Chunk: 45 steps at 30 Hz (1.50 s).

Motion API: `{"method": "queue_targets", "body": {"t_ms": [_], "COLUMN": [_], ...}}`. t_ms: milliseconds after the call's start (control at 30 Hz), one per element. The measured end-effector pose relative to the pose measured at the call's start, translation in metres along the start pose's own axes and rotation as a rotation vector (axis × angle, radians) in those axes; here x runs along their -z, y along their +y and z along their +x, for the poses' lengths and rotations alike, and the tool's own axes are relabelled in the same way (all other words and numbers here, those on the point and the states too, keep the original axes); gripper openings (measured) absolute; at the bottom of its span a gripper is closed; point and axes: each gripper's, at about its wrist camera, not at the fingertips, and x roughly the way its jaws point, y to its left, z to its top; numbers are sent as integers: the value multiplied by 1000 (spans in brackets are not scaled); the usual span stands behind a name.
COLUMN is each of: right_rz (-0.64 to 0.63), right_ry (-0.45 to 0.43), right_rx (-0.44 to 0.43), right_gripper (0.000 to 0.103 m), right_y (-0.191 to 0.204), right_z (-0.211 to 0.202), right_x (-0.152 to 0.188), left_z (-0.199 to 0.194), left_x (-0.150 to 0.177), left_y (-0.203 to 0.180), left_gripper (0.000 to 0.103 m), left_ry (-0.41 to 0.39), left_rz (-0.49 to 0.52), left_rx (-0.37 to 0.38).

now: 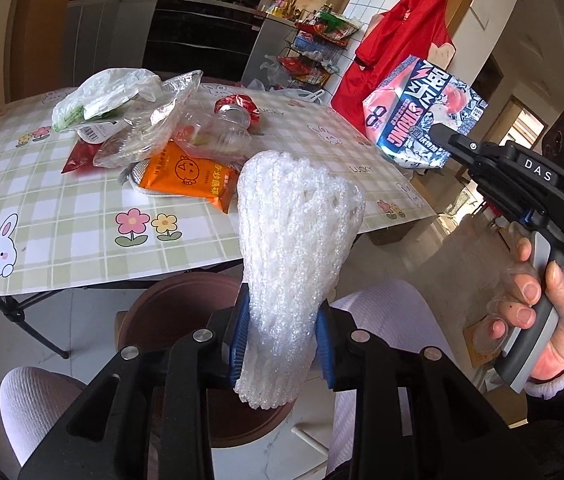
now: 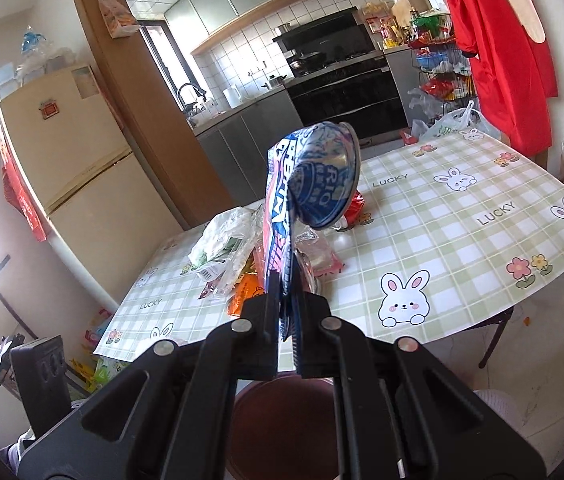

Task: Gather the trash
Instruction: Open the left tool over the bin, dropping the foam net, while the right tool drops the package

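Note:
My left gripper (image 1: pixel 283 344) is shut on a white foam net sleeve (image 1: pixel 293 240), its blue pads (image 1: pixel 240 340) pressing both sides; the sleeve stands up over a brown round bin (image 1: pixel 170 312). My right gripper (image 2: pixel 285 312) is shut on a crushed blue-and-pink drink can (image 2: pixel 309 184), held in the air above the table's near edge. In the left wrist view that can (image 1: pixel 421 120) hangs at the right, pinched by the right gripper (image 1: pixel 441 136). More trash lies on the checked table (image 1: pixel 62 208): an orange packet (image 1: pixel 186 176), a clear plastic container (image 1: pixel 162 128), a white-green bag (image 1: pixel 102 96) and a red can (image 1: pixel 238 108).
The brown bin (image 2: pixel 282 420) sits on the floor between a person's knees (image 1: pixel 38 400) in pale trousers. A hand (image 1: pixel 553 320) grips the right tool's handle. A red garment (image 1: pixel 401 40) hangs beyond the table, beside a wire rack (image 1: pixel 309 56). A fridge (image 2: pixel 74 160) stands at the left.

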Motion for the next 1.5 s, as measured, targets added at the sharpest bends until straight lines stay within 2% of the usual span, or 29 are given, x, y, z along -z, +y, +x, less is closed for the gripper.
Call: {"method": "queue_targets", "body": {"t_ms": [33, 67, 100, 167, 333, 400, 633, 833, 1033, 1433, 1500], "right_rz": [3, 5, 4, 0, -17, -24, -90, -166, -251, -316, -315], "right_ry": [-1, 0, 2, 8, 42, 58, 122, 175, 245, 324, 331], "right_rx": [-4, -6, -8, -12, -25, -31, -49, -85, -127, -148, -153], "right_gripper": [9, 9, 9, 9, 9, 9, 9, 9, 9, 10, 18], "right_y": [-1, -1, -2, -3, 2, 5, 29, 53, 79, 100, 100], "right_z": [-3, -2, -2, 2, 18, 23, 38, 42, 49, 64, 66], "right_x": [-1, -1, -1, -2, 2, 5, 19, 29, 45, 62, 63], "left_z": [2, 2, 3, 3, -9, -18, -68, -108, -125, -126, -126], "left_x": [0, -1, -2, -5, -12, -14, -18, -14, -4, 5, 4], "left_y": [-1, -1, 0, 7, 33, 43, 75, 102, 118, 125, 126], "left_gripper": [35, 45, 58, 74, 86, 91, 97, 97, 97, 97, 97], "left_ry": [4, 4, 4, -7, -59, -88, -238, -339, -362, -363, -360], "left_rz": [4, 5, 2, -21, -105, -123, -166, -229, -292, -314, -319], "left_rx": [-3, -5, -4, -13, -68, -116, -331, -442, -473, -455, -455]}}
